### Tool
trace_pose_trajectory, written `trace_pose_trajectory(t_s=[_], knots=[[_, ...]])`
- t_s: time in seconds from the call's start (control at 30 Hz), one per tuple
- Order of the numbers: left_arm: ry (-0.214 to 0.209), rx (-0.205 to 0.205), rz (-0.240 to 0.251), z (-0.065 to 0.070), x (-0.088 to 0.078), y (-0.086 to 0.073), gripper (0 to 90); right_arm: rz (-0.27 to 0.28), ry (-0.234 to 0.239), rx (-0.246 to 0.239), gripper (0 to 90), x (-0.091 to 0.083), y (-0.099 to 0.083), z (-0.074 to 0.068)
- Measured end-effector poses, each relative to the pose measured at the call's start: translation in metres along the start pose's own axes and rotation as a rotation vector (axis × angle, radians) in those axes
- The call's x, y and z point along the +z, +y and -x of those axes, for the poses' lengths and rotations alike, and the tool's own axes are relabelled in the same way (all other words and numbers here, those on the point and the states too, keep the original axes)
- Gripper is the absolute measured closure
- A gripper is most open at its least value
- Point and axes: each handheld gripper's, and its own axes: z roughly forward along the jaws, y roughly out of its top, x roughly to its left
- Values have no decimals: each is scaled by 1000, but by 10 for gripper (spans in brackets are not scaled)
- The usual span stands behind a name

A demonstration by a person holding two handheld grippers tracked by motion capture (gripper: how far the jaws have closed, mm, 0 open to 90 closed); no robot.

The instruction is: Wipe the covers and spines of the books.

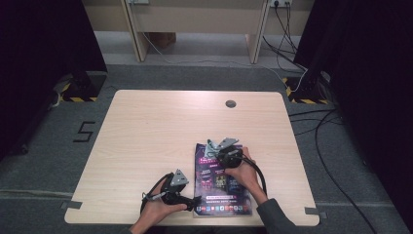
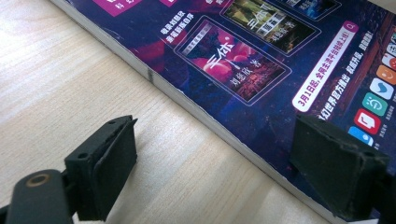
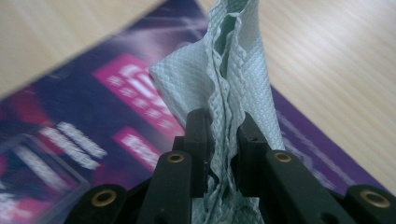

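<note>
While the right gripper pinches a folded grey-green paper towel tight, likely to wipe, the towel sits over the magazine top, at 12 o'clock. Left gripper, jaws apart and empty, straddles the magazine's edge at 8 o'clock, probably steadying it

- The left gripper has a black body with a grey three-cornered plate on top, and a black cable loops from its rear.
- In the left gripper view its two jaws are matt black blocks with small round holes; a brass-coloured ringed screw sits in the arm of one.
- The right gripper is likewise black under a grey angular plate, with a black cable trailing back along the forearm.
- In the right gripper view its jaw arms are black, each bearing brass-ringed screws at the pivots.
- The person's right arm wears a dark grey sleeve.
</note>
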Motion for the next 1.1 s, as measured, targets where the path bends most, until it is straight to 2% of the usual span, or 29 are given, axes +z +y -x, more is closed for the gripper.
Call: trace_pose_trajectory(t_s=[0.1, 0.23, 0.4, 0.47, 0.53, 0.73, 0.8, 0.9, 1.1], knots=[[-4, 2, -2, 0, 0, 1, 131, 3, 30, -27, 783, 4, 8, -13], [-7, 7, -6, -1, 1, 1, 126, 19, 58, -33, 781, 8, 14, -22], [-8, 6, -3, -1, 1, 1, 125, 29, 80, -39, 786, 9, 14, -23], [-7, 6, -2, -1, 1, 1, 125, 35, 88, -8, 798, 10, 14, -18], [-5, 4, 0, -1, 1, 0, 125, 26, 57, -12, 798, 10, 12, -13], [-7, 2, 3, -1, 1, 0, 124, 10, 2, 36, 797, 2, 0, 10], [-6, 4, 2, -1, 1, 0, 124, 19, 12, 56, 792, 1, -4, 14], [-6, 3, 5, -1, 1, 0, 124, 6, 0, 33, 785, 2, -1, 11], [-6, 4, 5, -1, 1, 0, 124, 15, 31, -4, 784, 12, 15, -6]])
